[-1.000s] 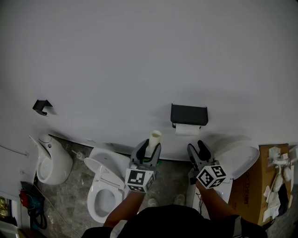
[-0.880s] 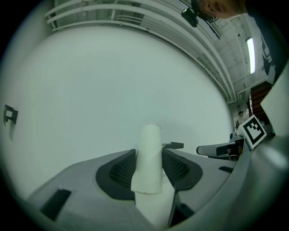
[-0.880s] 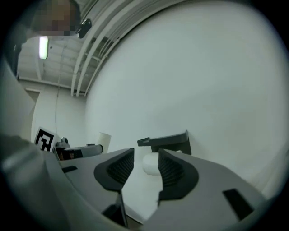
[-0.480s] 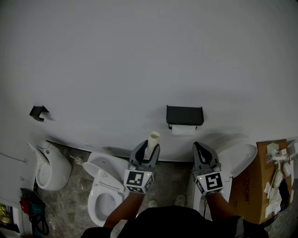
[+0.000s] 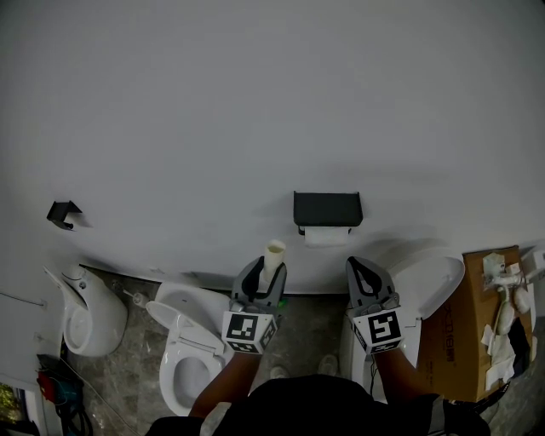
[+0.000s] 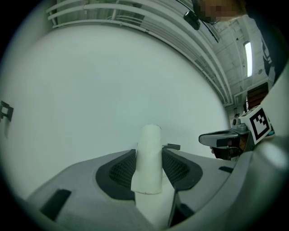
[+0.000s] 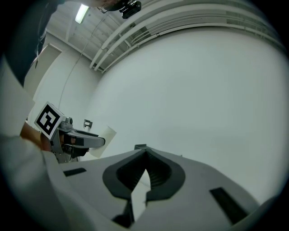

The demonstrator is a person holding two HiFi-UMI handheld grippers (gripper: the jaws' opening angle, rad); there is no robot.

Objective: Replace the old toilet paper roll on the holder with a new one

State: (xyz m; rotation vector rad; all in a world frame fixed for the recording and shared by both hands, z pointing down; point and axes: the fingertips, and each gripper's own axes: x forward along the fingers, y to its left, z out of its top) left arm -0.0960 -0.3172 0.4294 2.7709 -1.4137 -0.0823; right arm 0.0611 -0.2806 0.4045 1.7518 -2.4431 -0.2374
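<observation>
A plain white wall (image 5: 272, 102) fills most of the head view. On the grey marbled floor (image 5: 136, 345) a white urinal (image 5: 85, 311) stands at 8 o'clock, an open toilet (image 5: 192, 336) at 7 o'clock and a cardboard box (image 5: 477, 341) at 4 o'clock. A ceiling strip light (image 7: 82, 12) is lit.

— Where does the head view look from?
— From above and behind both tools, steeply down and well back. The left gripper (image 5: 266, 271) and right gripper (image 5: 362, 266) sit low in frame, with the white wall (image 5: 272, 128) ahead of them.
— And the gripper views?
— Each rides just behind its own jaws and looks along them at that wall. The cardboard tube (image 6: 149, 158) is very near the left lens. Each also catches the other tool off to its side.
</observation>
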